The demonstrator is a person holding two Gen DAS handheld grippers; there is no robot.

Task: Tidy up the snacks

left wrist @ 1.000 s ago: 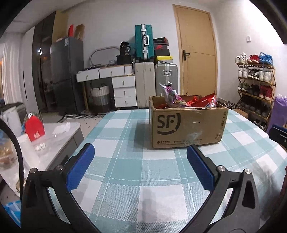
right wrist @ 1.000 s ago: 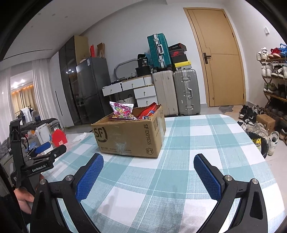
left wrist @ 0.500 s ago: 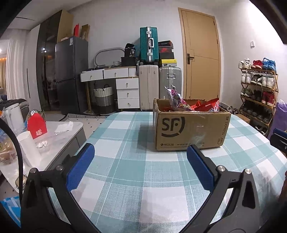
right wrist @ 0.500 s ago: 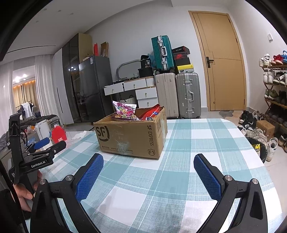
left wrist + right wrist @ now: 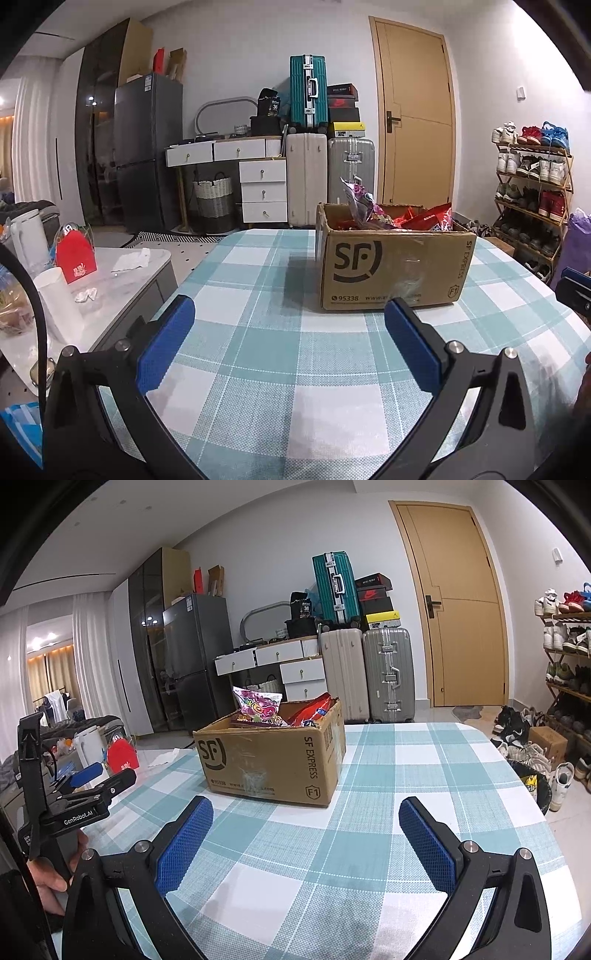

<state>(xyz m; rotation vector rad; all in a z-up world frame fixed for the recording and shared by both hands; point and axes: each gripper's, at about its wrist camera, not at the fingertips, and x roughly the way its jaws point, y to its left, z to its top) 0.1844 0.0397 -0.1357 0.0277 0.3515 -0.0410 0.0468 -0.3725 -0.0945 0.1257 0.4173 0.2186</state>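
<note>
Both views raised since earlier, cardboard box (image 5: 391, 269) of snacks (image 5: 258, 710) ahead

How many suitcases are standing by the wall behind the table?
3: a beige suitcase and a silver suitcase side by side on the floor, a teal suitcase on top. Others may be hidden.
</note>
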